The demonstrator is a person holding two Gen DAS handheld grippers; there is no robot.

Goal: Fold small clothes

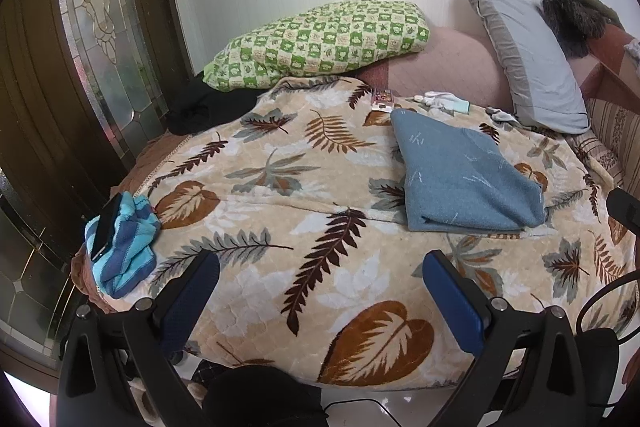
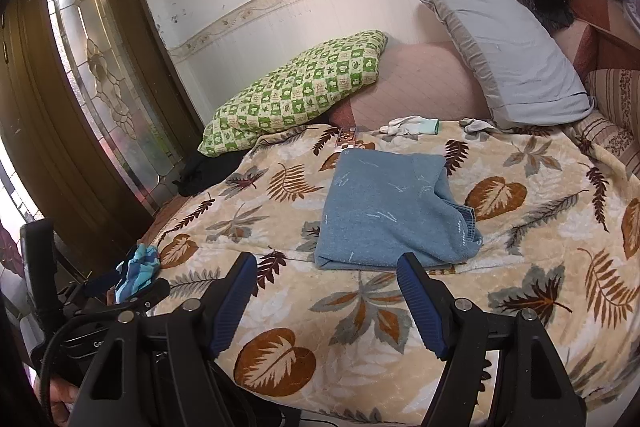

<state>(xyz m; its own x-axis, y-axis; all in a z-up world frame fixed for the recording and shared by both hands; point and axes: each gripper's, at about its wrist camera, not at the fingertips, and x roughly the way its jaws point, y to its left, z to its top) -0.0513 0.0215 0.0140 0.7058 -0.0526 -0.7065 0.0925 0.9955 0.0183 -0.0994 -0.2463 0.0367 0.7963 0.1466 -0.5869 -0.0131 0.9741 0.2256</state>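
Both tools released, folded blue garment ahead and nearer the right one

The right tool (image 2: pixel 328 275) hangs spread wide and grasping nothing, with the folded blue garment (image 2: pixel 390 211) just beyond its fingertips near the middle of the bed (image 2: pixel 560 267). The left tool (image 1: pixel 320 271) is likewise released; the same garment lies ahead and to its right, its long axis running toward the head of the bed. A striped blue garment (image 1: pixel 124 247), seemingly unfolded, sits at the left edge, nearer the left tool.
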